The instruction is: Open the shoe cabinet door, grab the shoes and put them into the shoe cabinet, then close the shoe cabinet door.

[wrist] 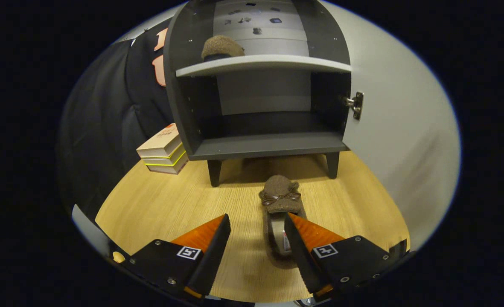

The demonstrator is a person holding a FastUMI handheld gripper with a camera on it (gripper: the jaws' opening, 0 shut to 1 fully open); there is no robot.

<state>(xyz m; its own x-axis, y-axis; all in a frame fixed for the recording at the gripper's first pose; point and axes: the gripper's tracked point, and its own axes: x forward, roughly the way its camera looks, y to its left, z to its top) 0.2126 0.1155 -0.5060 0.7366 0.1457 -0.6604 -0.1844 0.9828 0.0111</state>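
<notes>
A dark grey shoe cabinet (269, 147) stands on short legs at the back of the wooden floor, its door (401, 136) swung wide open to the right. One brown fuzzy slipper (222, 46) rests on the upper shelf at the left. A second brown slipper (279, 200) with a bow lies on the floor in front of the cabinet, toe toward it. My gripper (256, 226) is open just above the floor; the slipper's heel end lies beside the right finger, partly hidden by it. The lower compartment holds nothing.
A stack of boxes (163, 150) sits on the floor left of the cabinet, against the black cloth wall. Light wooden floor (162, 204) spreads between the fingers and the cabinet legs. The open door blocks the right side.
</notes>
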